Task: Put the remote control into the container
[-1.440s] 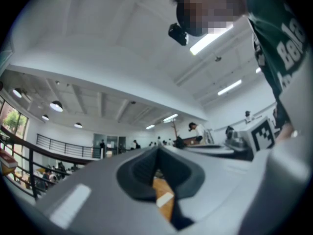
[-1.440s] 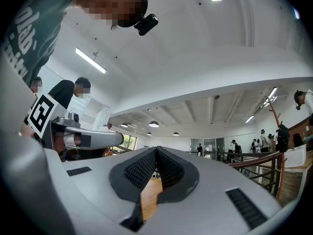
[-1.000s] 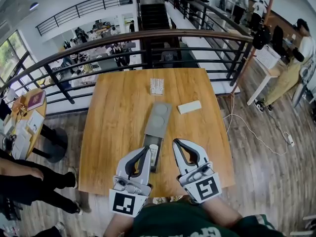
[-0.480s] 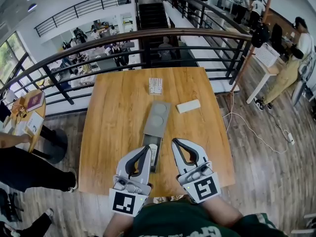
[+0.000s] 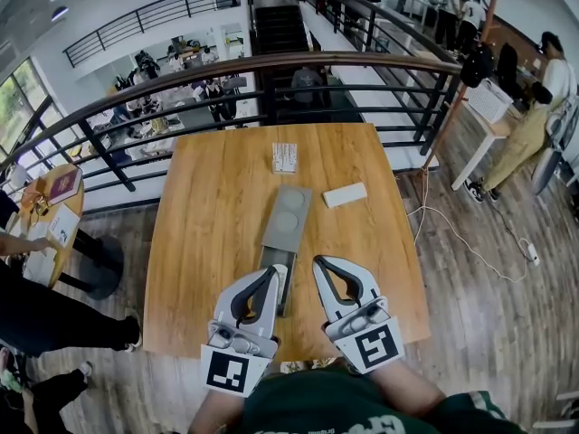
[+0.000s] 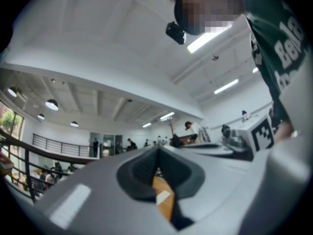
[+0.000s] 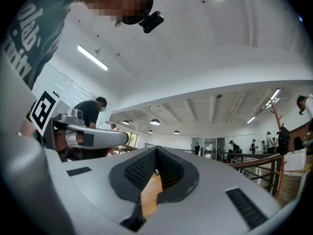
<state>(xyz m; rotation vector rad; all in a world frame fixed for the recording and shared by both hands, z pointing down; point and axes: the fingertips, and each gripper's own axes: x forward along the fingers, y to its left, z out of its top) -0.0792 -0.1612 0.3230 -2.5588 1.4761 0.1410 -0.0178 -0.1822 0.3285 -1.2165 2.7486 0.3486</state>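
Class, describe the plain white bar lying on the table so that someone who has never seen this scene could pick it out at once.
Start at the square wooden table by the railing and find the long grey container down its middle. Just right of its far end lies the white bar, slightly slanted. Unlike the smaller printed card beyond the container, it is unmarked.

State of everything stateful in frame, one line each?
Left tool: shut, empty.
Right tool: shut, empty.
Container: lying flat, near end open.
Remote control: appears to lie in the container's open end.
White box: lying flat, apart from the container.
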